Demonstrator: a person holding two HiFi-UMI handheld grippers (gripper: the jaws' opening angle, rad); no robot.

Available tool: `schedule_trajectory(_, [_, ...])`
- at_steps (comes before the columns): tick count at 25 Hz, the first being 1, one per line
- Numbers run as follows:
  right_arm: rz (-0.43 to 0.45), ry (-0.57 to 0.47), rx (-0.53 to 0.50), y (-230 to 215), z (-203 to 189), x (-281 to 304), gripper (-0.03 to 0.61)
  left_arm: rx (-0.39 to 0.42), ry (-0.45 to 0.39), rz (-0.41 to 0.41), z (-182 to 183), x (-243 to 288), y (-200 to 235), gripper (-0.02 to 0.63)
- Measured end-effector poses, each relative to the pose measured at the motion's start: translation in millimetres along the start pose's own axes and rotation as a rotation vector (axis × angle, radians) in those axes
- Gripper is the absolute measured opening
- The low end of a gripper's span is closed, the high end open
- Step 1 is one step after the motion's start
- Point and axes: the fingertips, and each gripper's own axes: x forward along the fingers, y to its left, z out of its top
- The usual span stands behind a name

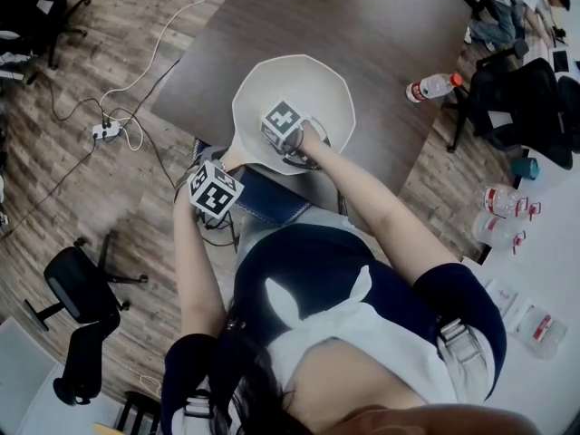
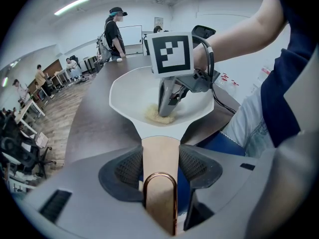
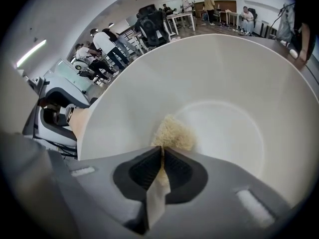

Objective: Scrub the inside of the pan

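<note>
A white pan (image 1: 292, 89) stands at the near edge of a dark wooden table (image 1: 362, 25). My left gripper (image 1: 223, 176) is shut on the pan's tan handle (image 2: 160, 156), which runs between its pads (image 2: 128, 167). My right gripper (image 1: 294, 148) points steeply down into the pan and is shut on a beige scrub pad (image 3: 173, 132). The pad rests on the pan's floor near the handle side, and the left gripper view shows the scrub pad (image 2: 158, 114) under the right gripper (image 2: 167, 103). The pan's inside (image 3: 224, 83) is white all over.
A plastic water bottle (image 1: 433, 87) lies at the table's right edge. A blue cloth (image 1: 272, 198) sits below the pan handle. A power strip with cables (image 1: 107, 131) and a black office chair (image 1: 77, 288) are on the floor at left. More bottles (image 1: 498, 216) stand on a white table at right.
</note>
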Motion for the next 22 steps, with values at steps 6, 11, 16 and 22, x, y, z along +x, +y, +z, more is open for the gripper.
schedule_trajectory(6, [0.012,0.027,-0.005,-2,-18,-4,0.015,-0.002,-0.005,0.0,1,-1,0,0.225])
schedule_trajectory(11, [0.019,0.081,0.025,-9,-37,-9,0.015,-0.007,-0.015,0.002,-1,0,-2,0.225])
schedule_trajectory(16, [0.017,0.13,0.055,-20,-50,-15,0.015,-0.005,-0.016,0.002,0,-1,-1,0.225])
schedule_trajectory(22, [-0.04,0.165,0.068,-40,-62,-22,0.015,-0.004,-0.017,0.003,-1,-1,-2,0.225])
